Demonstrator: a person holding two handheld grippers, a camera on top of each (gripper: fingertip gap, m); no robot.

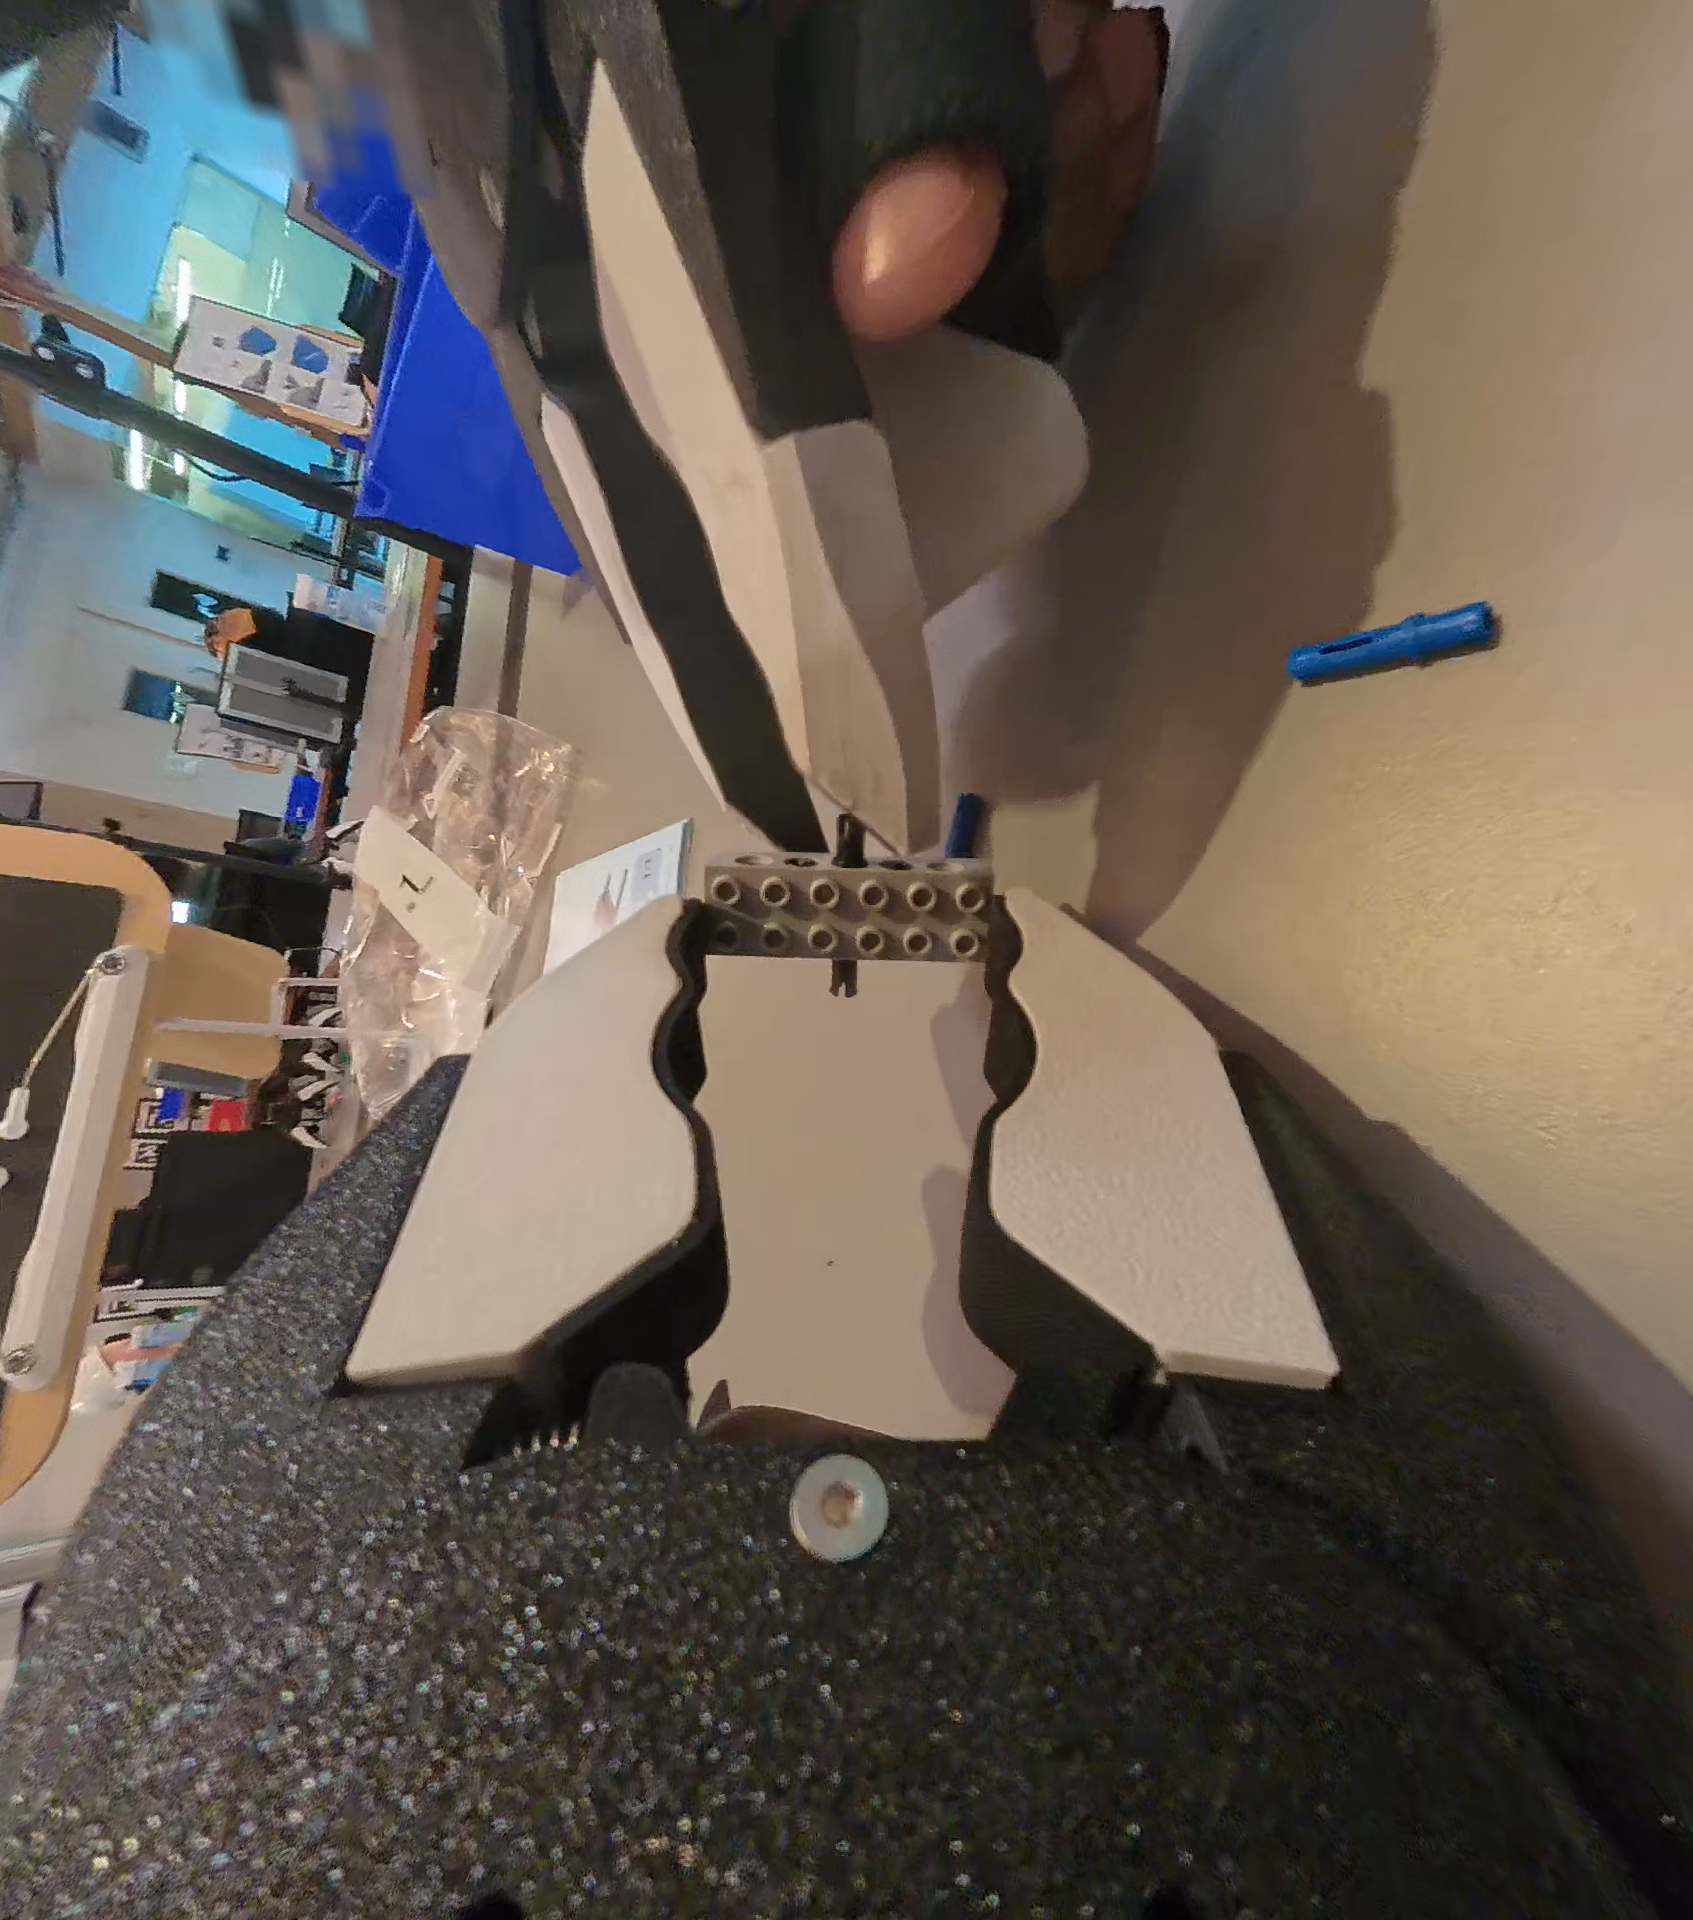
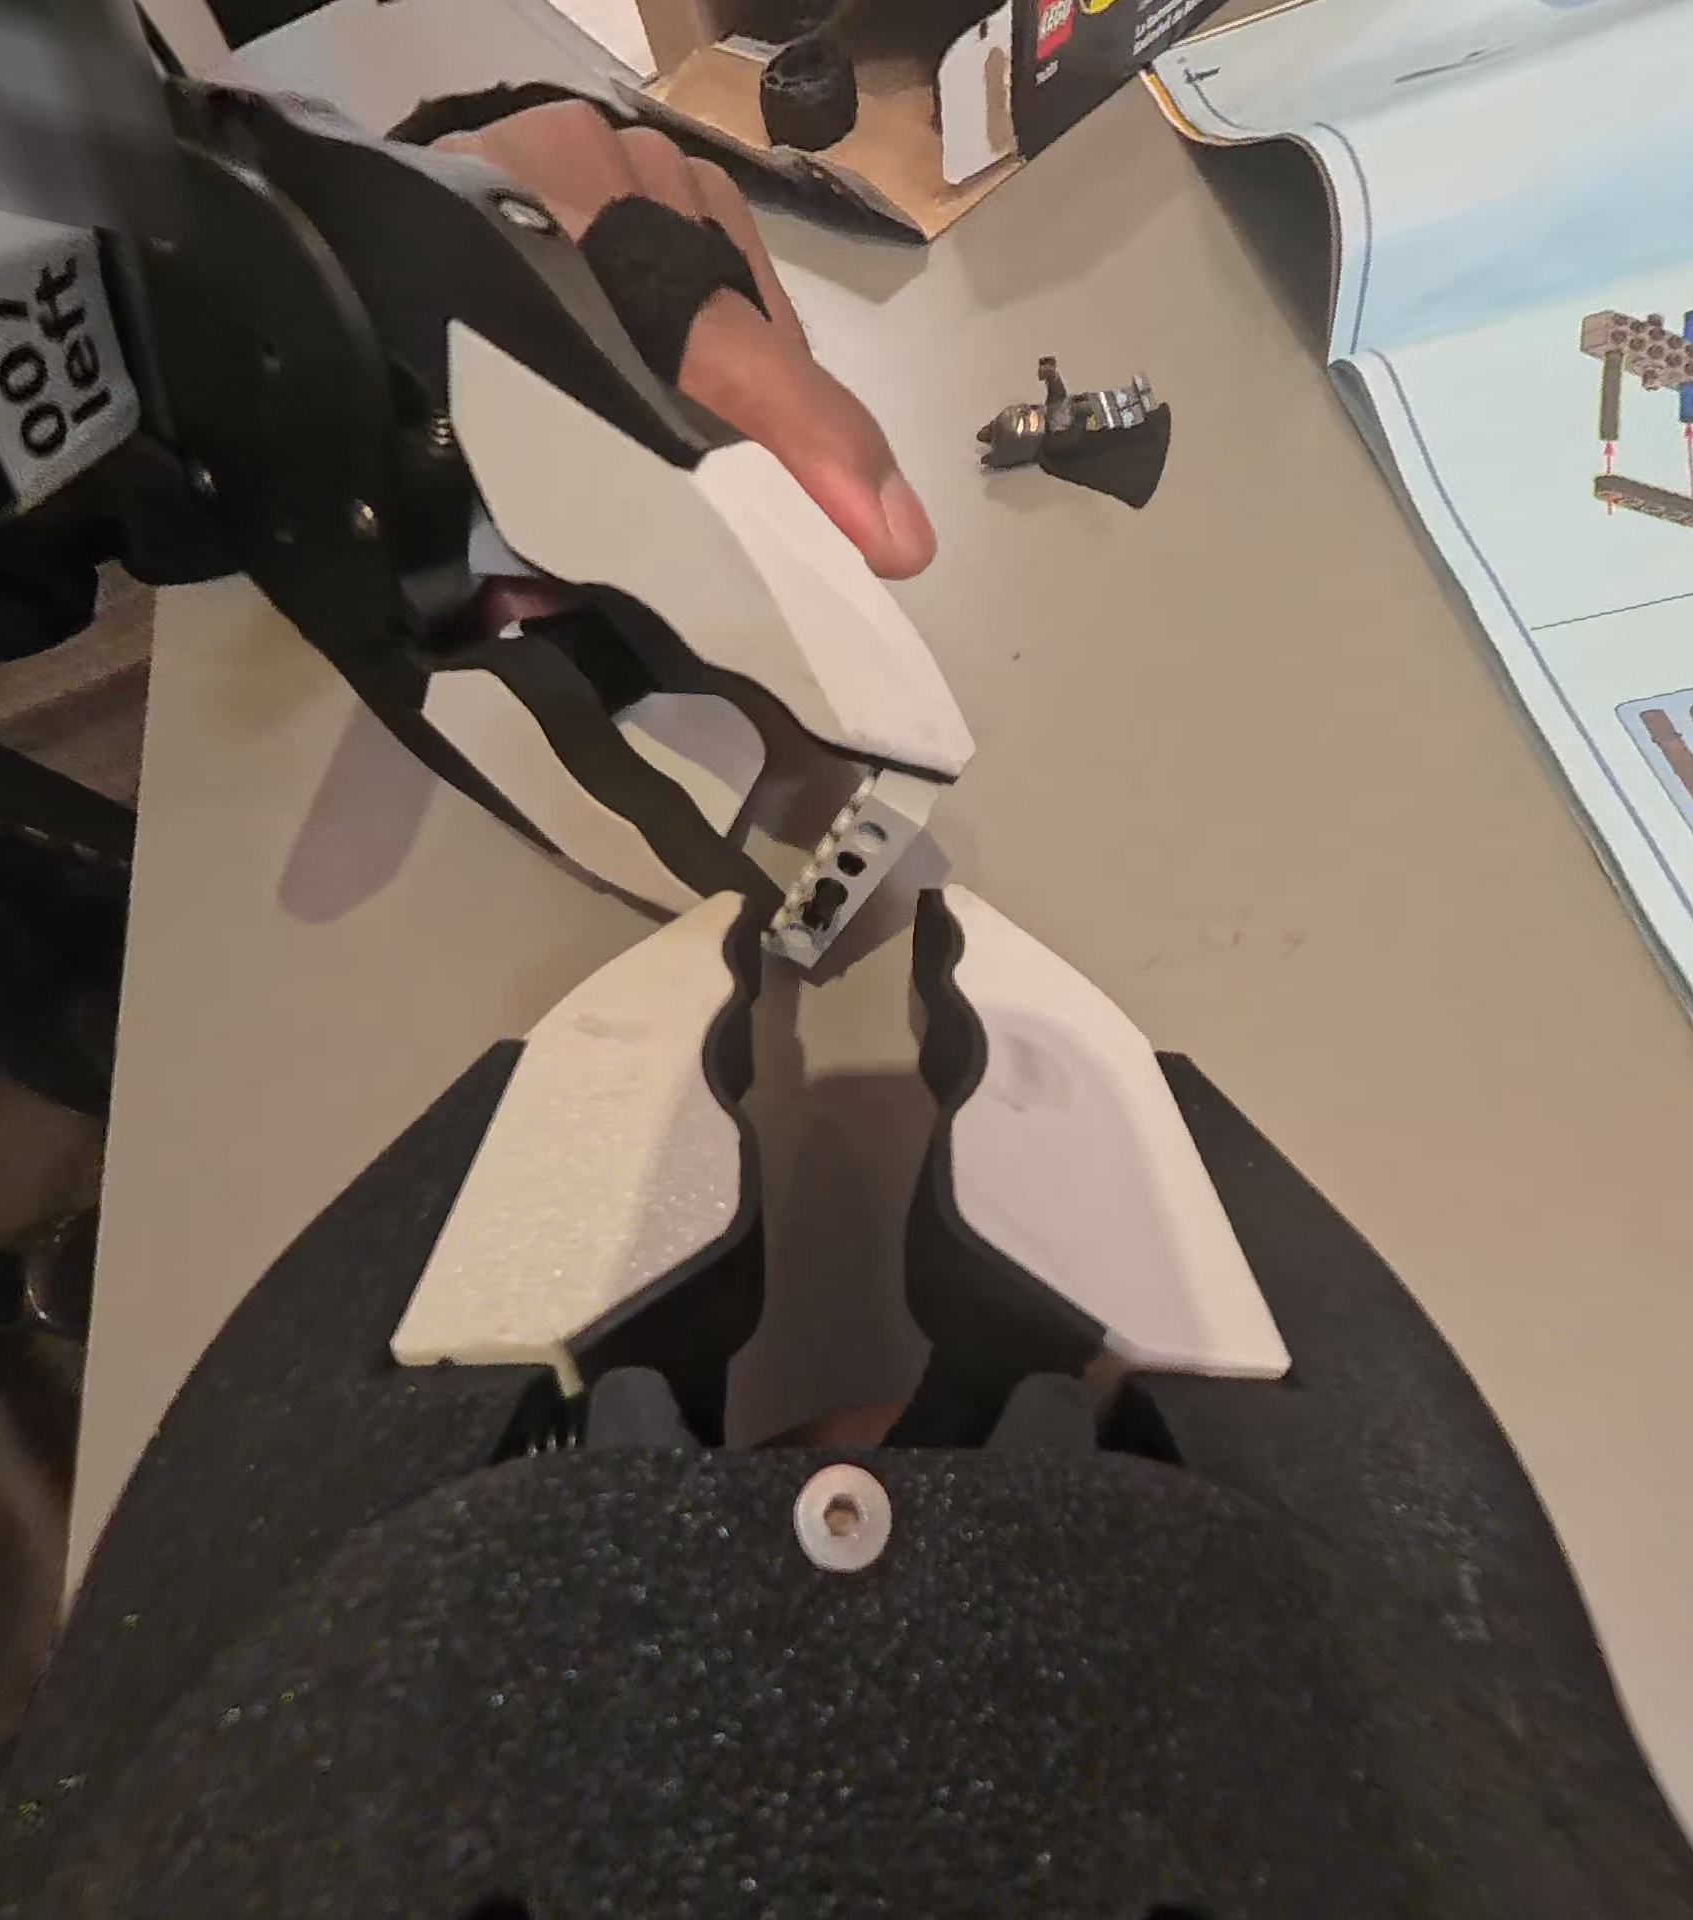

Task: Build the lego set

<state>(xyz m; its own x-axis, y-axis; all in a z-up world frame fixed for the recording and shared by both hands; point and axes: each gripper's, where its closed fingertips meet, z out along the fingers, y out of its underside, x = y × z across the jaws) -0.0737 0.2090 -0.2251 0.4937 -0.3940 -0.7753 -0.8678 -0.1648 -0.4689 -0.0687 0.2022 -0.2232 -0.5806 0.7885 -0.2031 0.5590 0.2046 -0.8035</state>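
- Grey studded plastic brick with a row of side holes [image 1: 847,914]: clamped endwise between the black wavy pads of the left gripper [image 1: 847,935], both pads pressed on its short ends, studs facing the left wrist camera.
- Short black plastic pin [image 1: 844,836]: pushed through one of the brick's holes, one end poking out beyond the brick, the other end showing on the near side between the left fingers.
- Blue plastic peg [image 1: 967,821]: standing just past the brick's far edge, towards the right-hand finger; lower end hidden behind the brick.
- Right gripper [image 2: 831,925]: jaws apart, nothing pressed between them; tips just at the lower end of the brick, left pad close beside it, contact unclear, right pad clear of it.
- Seen from the right wrist, left gripper [image 2: 852,821] coming in from upper left, brick [image 2: 847,862] tilted between its fingers, above the beige tabletop [image 2: 1237,790].
- Second blue plastic peg [image 1: 1393,641]: lying alone on the tabletop, well off to the right of the left gripper.
- Small dark toy figure with black cape [image 2: 1081,431]: lying on the table beyond the right gripper.
- Open pale-blue instruction booklet [image 2: 1548,499]: far right of the right gripper.
- Clear crinkled plastic bag [image 1: 447,894]: left of the left gripper.
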